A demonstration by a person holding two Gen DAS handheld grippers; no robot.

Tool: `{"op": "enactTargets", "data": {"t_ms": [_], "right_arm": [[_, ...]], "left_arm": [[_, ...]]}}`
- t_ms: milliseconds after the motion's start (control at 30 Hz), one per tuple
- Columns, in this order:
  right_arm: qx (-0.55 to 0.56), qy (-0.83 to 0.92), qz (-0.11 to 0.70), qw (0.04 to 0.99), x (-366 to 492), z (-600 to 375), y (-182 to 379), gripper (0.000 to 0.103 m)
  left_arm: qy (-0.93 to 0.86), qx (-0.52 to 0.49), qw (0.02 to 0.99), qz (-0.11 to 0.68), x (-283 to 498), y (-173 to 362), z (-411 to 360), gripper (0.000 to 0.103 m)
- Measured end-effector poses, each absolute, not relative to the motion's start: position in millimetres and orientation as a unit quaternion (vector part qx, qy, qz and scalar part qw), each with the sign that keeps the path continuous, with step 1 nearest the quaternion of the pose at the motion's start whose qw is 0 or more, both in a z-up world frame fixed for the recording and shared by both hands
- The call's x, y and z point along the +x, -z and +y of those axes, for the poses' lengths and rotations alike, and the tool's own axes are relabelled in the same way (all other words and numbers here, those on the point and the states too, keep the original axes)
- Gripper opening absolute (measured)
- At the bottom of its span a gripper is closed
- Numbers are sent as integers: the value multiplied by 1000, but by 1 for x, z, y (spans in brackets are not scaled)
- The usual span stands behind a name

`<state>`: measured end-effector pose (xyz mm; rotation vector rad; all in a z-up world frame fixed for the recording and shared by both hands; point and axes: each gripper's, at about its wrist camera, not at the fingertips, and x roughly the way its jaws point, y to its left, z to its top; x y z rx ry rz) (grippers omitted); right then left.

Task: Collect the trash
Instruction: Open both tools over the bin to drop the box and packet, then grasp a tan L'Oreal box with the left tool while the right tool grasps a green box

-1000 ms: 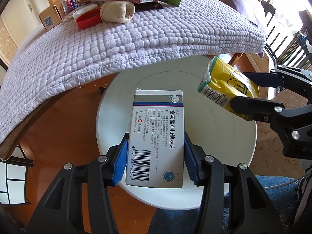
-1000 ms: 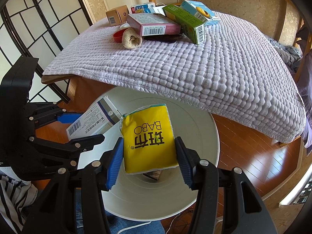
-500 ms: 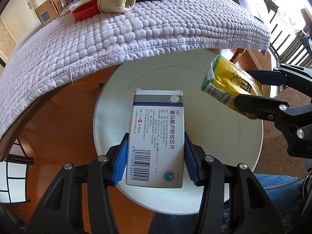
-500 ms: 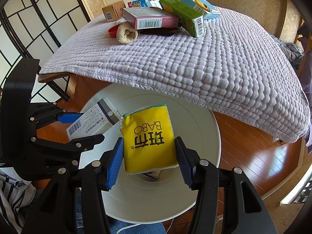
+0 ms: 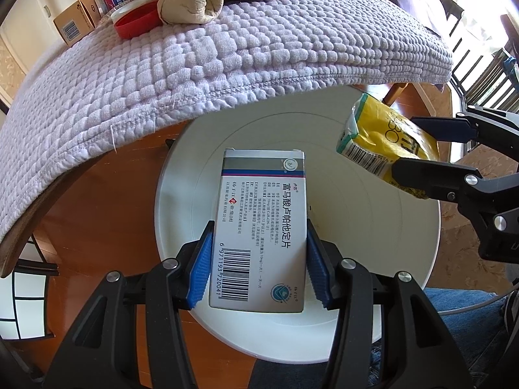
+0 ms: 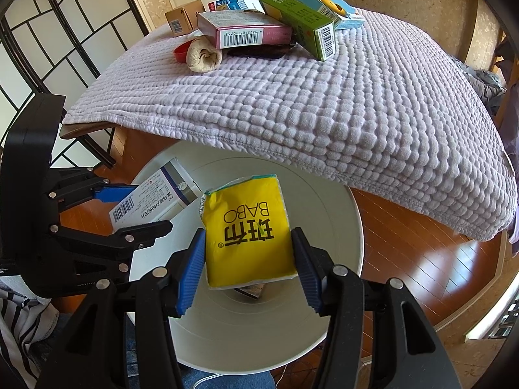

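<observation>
Left gripper point(image 5: 258, 261) clamps medicine box point(image 5: 259, 227) by long sides; right gripper point(image 6: 248, 265) pinches yellow packet point(image 6: 248, 230). Both hang over white bin point(image 6: 327, 201) mouth, ready for drop. More trash waits on quilted table cover point(image 6: 324, 107).

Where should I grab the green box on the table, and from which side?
Take the green box across its long narrow sides, near the barcode end that juts toward the camera, coming from above. That end rests free on the quilt; the far end is wedged between the pink box and blue box.
</observation>
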<state>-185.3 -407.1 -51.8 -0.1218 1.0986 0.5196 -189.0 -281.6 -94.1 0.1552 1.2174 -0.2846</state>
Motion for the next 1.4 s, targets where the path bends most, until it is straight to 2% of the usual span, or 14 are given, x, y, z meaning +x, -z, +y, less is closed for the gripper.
{"op": "enactTargets", "data": {"t_ms": [267, 333, 400, 433, 733, 1033, 1167, 1400], "right_arm": [[-58, -247, 511, 821, -182, -407, 52, 52], [-56, -248, 508, 823, -179, -408, 50, 53], [-55, -248, 507, 824, -177, -409, 48, 53], [-55, -248, 506, 824, -176, -410, 48, 53], [-55, -245, 487, 836, -169, -415, 27, 52], [-53, -228, 430, 872, -150, -433, -20, 53], [-64, -217, 408, 885, -142, -433, -31, 54], [-63, -218, 392, 892, -107, -420, -39, 54]], "left_arm": [[136, 73, 809, 568, -177, 94, -284, 53], [140, 74, 809, 566, -171, 89, -286, 57], [135, 82, 811, 564, -167, 87, -288, 67], [134, 86, 812, 562, -164, 86, -289, 68], [133, 81, 820, 550, -155, 69, -287, 68], [135, 63, 856, 496, -140, 13, -270, 68], [94, 38, 881, 463, -120, -16, -243, 68], [11, 0, 899, 438, -74, -32, -183, 68]]}}
